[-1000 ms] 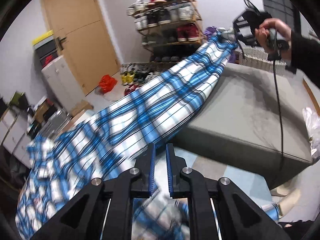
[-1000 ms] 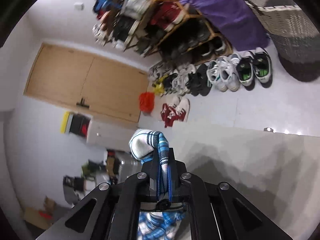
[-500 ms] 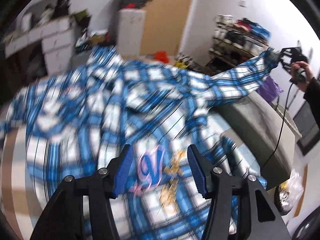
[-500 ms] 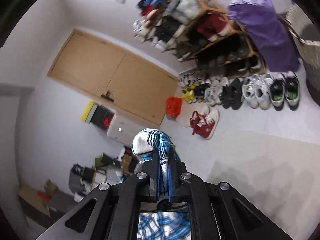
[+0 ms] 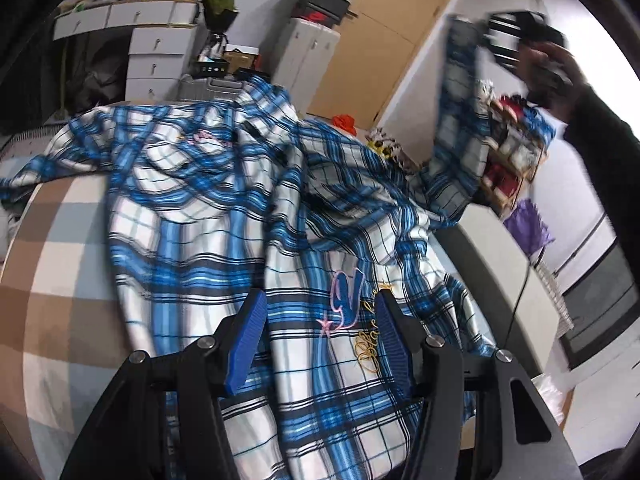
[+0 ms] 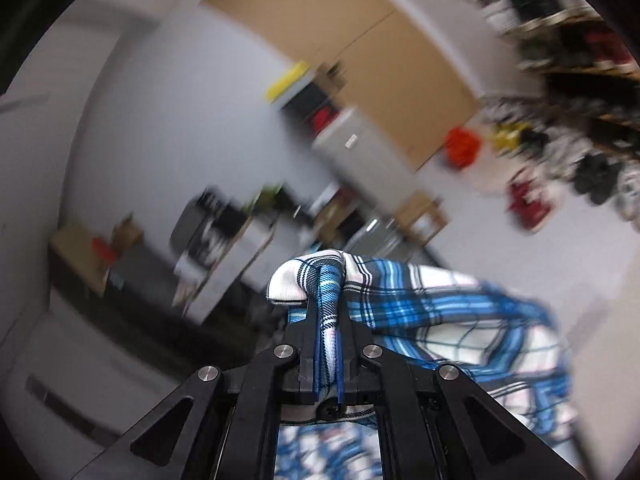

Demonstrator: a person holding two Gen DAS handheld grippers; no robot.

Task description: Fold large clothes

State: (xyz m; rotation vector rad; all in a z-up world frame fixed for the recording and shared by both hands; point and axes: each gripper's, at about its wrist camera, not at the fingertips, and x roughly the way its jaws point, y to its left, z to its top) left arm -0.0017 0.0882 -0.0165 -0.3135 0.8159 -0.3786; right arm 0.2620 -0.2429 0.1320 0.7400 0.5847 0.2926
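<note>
Left wrist view, left tool (image 5: pixel 320 344) released above plaid shirt (image 5: pixel 208 216) on bed (image 5: pixel 60 264), right tool (image 6: pixel 329 320) clenched on shirt's cuff.

A lived-in home bedroom: checked bedding (image 5: pixel 60 240), white drawers (image 5: pixel 156 60), crowded shoe rack (image 5: pixel 516 152), wooden door (image 5: pixel 384 40).

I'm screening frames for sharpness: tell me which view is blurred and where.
Right wrist view: the room behind is heavily smeared, but the right claw and its pinched plaid shirt stay sharp. Left wrist view: mostly crisp on the shirt and left claw; only the raised hand top right is blurred.
</note>
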